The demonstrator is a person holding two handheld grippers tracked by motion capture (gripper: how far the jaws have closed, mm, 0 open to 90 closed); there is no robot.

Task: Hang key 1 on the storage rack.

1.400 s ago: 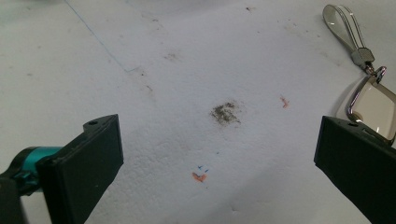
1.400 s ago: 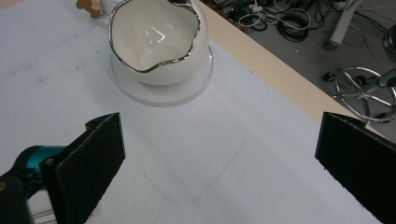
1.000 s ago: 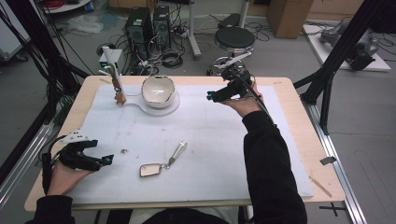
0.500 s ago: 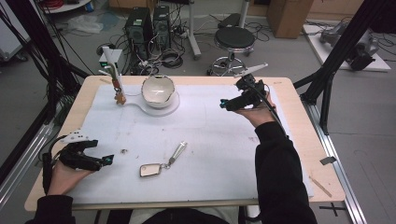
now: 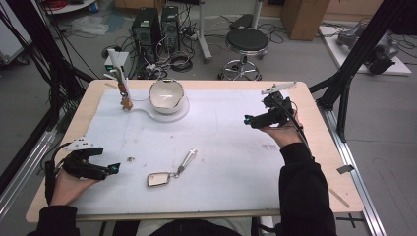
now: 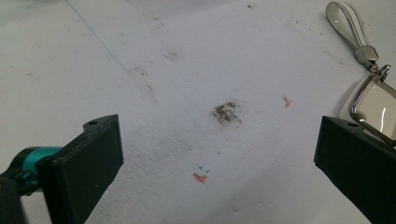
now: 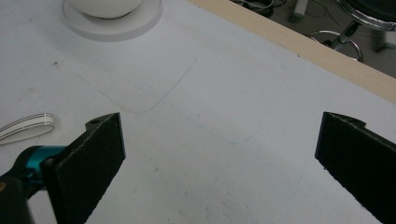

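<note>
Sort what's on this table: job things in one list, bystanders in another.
In the job, judging by what lies nearest the tongs:
left tongs, open
right tongs, open
key fob with strap

Lying about:
white bowl on its round base
small stand

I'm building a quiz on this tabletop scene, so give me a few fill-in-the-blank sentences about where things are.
1. The jaws of the left gripper stand ____.
2. The white bowl sits on a round white ____.
3. The key fob is linked to a strap and lies nearer the ____ gripper.
4. The right gripper holds ____.

Missing words: open; base; left; nothing
</note>
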